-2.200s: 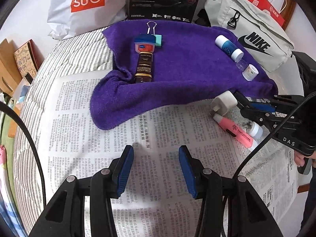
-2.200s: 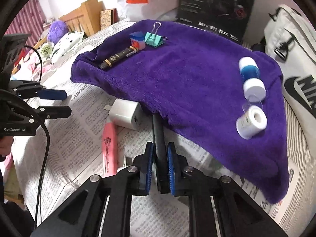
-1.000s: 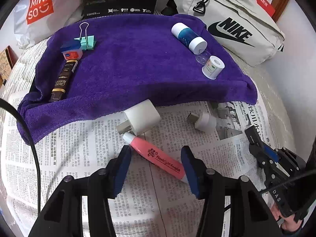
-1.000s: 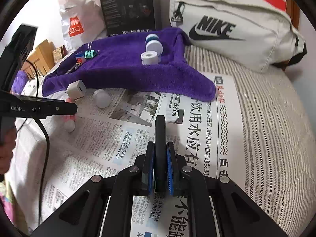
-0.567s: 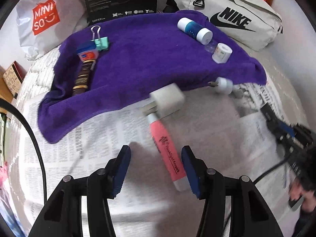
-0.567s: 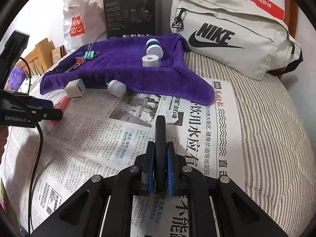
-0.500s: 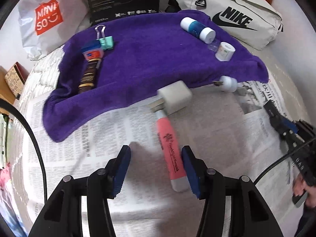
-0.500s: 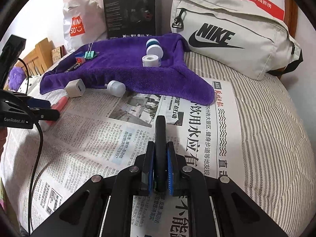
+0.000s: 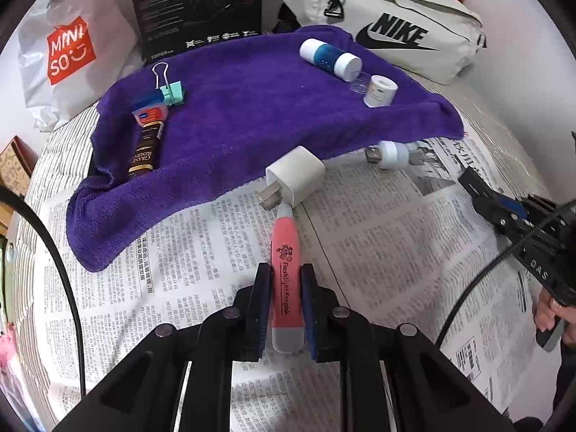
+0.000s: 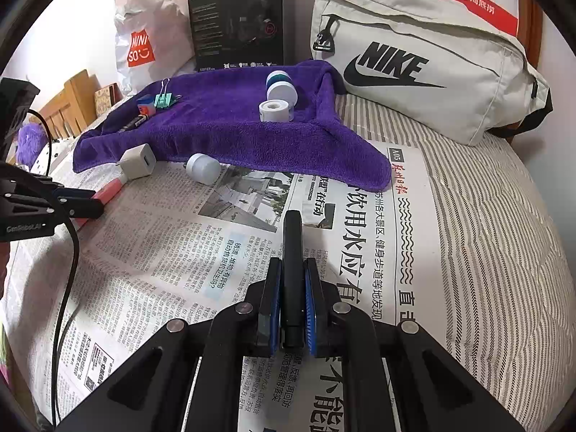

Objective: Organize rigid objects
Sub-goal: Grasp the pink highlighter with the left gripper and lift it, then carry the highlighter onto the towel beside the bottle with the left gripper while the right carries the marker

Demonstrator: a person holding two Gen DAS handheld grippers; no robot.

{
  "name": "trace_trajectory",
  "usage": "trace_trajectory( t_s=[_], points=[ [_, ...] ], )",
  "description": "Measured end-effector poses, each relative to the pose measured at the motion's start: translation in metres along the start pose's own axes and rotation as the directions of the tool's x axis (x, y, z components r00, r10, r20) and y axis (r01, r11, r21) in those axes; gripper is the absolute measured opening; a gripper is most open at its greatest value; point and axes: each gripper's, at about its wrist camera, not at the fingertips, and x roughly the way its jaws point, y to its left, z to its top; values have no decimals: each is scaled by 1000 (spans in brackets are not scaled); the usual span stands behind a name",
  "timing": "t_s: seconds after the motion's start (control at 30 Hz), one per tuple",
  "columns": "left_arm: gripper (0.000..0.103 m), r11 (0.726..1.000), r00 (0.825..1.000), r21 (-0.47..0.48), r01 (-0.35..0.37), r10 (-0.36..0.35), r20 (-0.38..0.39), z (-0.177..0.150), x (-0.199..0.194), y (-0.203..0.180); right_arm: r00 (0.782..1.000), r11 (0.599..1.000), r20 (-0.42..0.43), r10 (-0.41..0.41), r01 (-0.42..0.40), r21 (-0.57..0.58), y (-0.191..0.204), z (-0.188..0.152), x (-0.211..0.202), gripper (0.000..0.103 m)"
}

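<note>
Tongs status: both pairs closed on loads, pink marker taken up from the newspaper.

My left tongs [image 9: 284, 306] have just closed on the pink marker [image 9: 285, 273], pads pressing its barrel toward the grey cap end; its tip lies touching the white charger plug [image 9: 297, 174] on the newspaper [image 9: 378, 252], just short of the purple towel [image 9: 252, 108]. My right tongs [image 10: 291, 302] are clamped on a slim black stick [image 10: 291, 252], held over the paper. I judge the marker light, stiff and smooth-walled, so liable to pivot; a hold nearer mid-barrel would carry it steadier. Small items on the towel appear already sorted; the plug and a white round adapter [image 9: 390, 151] remain off it.
</note>
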Motion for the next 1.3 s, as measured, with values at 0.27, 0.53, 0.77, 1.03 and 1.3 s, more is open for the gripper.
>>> trace_trajectory(
  t_s=[0.27,0.53,0.77,1.03,1.3],
  points=[
    [17,999,1000,34,-21,21,2,1,2,-4,1000,1000,0,13,-13,11,-1,0,-1,13],
    [16,999,999,4,31,-31,-16,-5,-5,8,997,995,-13,70,-69,71,-10,2,-1,12],
    [16,998,998,-14,59,-59,6,-12,-14,20,992,990,-30,119,-116,82,-11,10,-6,12],
    [16,995,996,-69,74,-70,47,-10,-26,38,989,989,-23,146,-144,44,2,32,-16,12],
    [16,993,995,-96,66,-58,77,4,-33,59,986,985,2,167,-167,-43,24,70,-14,12]
  ],
)
